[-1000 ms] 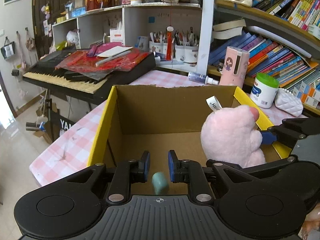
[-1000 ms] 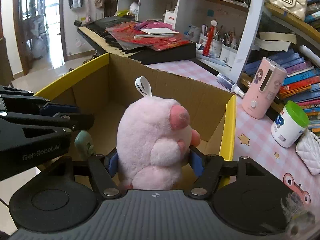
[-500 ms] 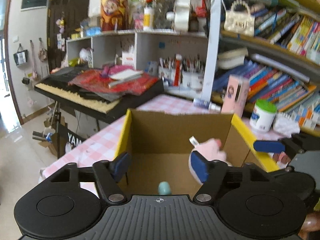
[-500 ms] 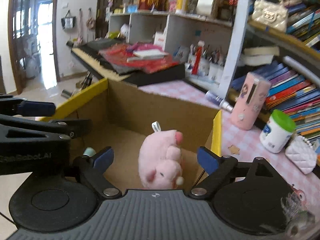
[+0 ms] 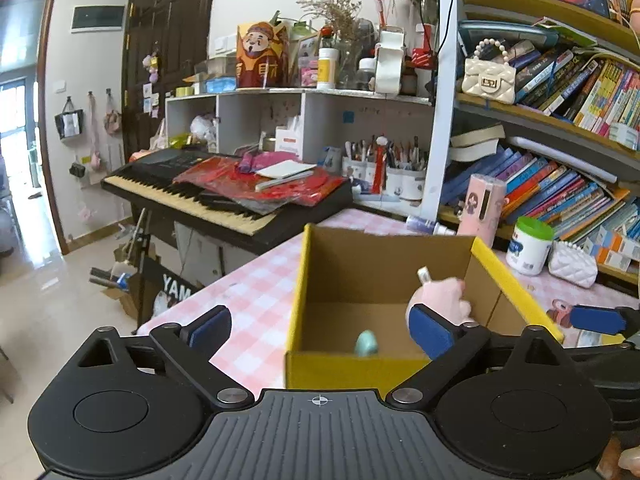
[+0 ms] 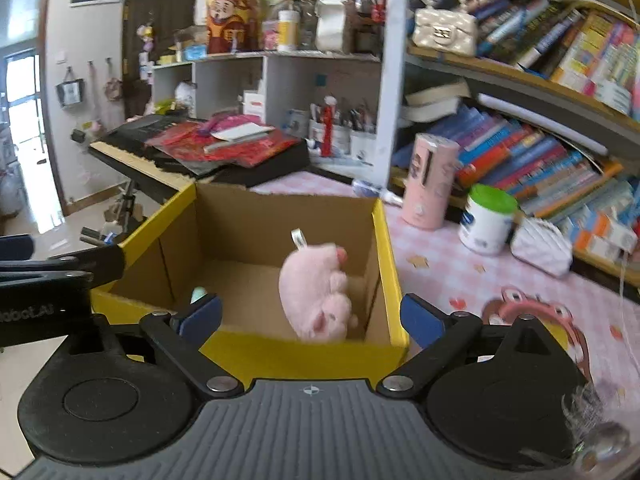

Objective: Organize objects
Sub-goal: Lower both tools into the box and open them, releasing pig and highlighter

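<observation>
A yellow-edged cardboard box (image 5: 516, 280) (image 6: 386, 240) stands open on the pink checked table. Inside it lie a pink plush pig (image 5: 440, 294) (image 6: 316, 292) on the right and a small teal egg-shaped toy (image 5: 366, 343) (image 6: 198, 294) on the left. My left gripper (image 5: 320, 330) hovers in front of the box, jaws still opening wide, nothing between the pads. My right gripper (image 6: 310, 318) is also back from the box's near wall, jaws opening, holding nothing. The right gripper's blue fingertip (image 5: 596, 319) shows at the left view's right edge.
Behind the box stand a pink cylinder (image 6: 430, 182), a green-lidded white jar (image 6: 486, 220) and a white quilted pouch (image 6: 542, 246). Bookshelves (image 5: 560, 184) fill the right. A keyboard piano (image 5: 224, 196) covered with red sheets sits at the left, floor beyond it.
The left gripper let go of the teal toy and the right let go of the pig; both lie in the box. Both grippers opened wide, pulled back and rose.
</observation>
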The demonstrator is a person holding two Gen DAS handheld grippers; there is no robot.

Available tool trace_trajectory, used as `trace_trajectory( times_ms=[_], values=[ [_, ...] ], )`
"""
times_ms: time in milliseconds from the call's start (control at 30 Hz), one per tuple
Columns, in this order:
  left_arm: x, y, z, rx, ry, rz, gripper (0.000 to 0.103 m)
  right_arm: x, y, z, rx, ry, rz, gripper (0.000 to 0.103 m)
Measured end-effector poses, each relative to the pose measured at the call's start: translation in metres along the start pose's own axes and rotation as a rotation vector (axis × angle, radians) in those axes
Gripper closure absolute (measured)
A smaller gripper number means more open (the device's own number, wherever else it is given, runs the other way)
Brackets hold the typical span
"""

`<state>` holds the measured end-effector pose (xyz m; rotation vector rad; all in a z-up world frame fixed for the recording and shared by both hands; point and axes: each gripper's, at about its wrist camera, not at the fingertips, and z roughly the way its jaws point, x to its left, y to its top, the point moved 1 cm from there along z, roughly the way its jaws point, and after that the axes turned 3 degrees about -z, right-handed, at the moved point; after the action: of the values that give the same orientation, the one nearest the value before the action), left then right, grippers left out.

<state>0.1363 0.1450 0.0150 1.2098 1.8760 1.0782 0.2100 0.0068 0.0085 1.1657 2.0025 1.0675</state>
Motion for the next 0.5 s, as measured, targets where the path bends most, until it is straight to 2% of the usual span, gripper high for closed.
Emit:
trace_trajectory(
  times_ms=[267,500],
  values=[
    [0.021,-0.029,-0.022,0.073,0.049,-0.013,0.004,0.019,-0.028,-0.023,0.068,-0.061,-0.003,0.003],
    [0.034,-0.058,-0.048,0.15,0.043,-0.017,0.004,0.035,-0.055,-0.052,0.117,-0.083,-0.003,0.002]
  ],
)
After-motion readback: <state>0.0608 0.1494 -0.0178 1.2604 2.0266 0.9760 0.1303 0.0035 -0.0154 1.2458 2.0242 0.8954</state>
